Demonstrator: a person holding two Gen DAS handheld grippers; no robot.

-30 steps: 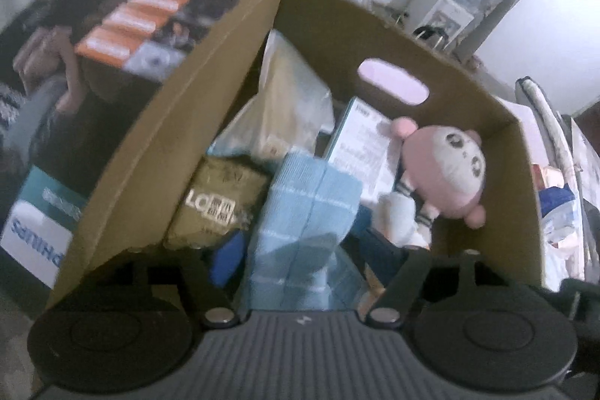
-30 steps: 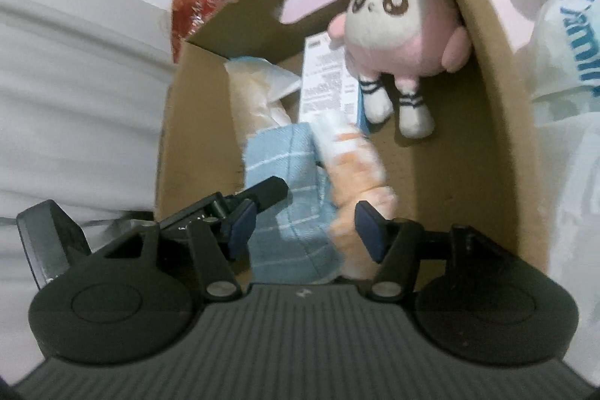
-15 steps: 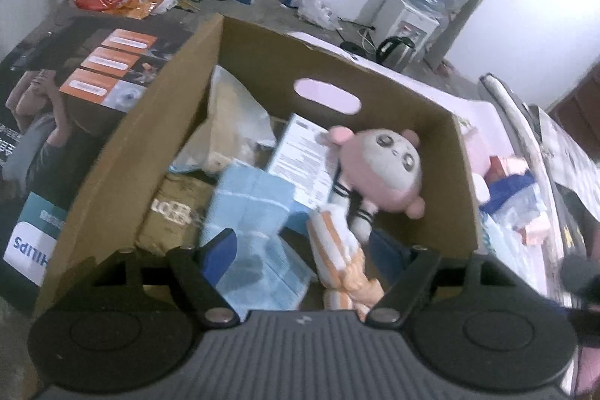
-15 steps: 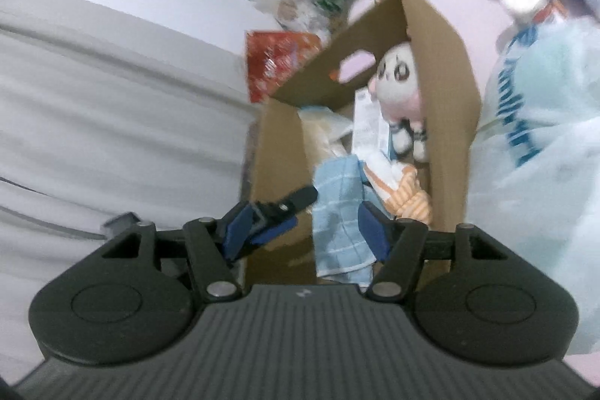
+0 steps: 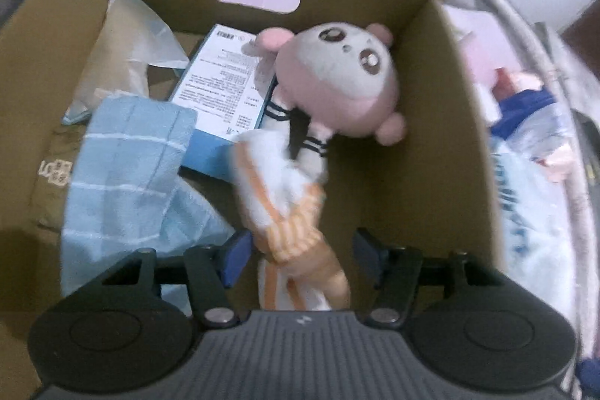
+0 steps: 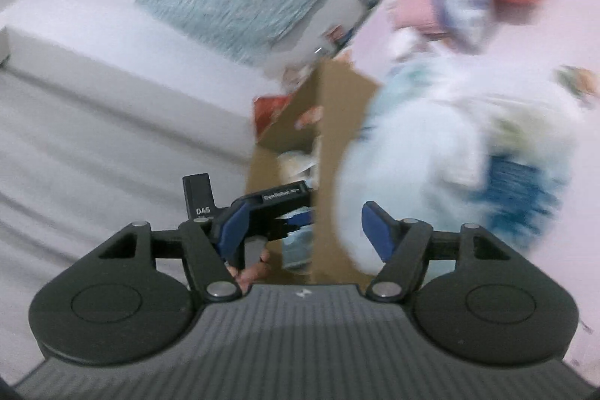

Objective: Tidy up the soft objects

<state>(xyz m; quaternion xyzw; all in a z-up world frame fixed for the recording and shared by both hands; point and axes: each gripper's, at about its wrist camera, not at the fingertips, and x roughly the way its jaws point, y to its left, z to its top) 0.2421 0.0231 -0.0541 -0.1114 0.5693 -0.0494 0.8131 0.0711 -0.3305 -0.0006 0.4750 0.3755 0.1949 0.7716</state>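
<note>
Hovering over the cardboard box, I am keeping my left gripper spread wide, with the orange-striped cloth lying loose between the blue pads and neither pad pressing on it. The cloth is draping down the middle of the box, its upper end resting against the legs of the pink plush toy, which is leaning into the far right corner. I judge the plush sits there because the corner props its round head upright. To the left, the blue checked towel is slumping over a printed carton, and a crumpled plastic bag is filling the far left side. So the soft things are gathering in the box, packed side by side so each holds the next in place.

My right gripper is also standing wide and is carrying nothing. It is pointing past the outside of the box, seen here from well away, toward a blurred pale bundle lying on the pink surface. I judge that bundle to be the next soft thing to fetch, though the blur is hiding what it is. The left gripper is showing in this view too, low beside the box.
</note>
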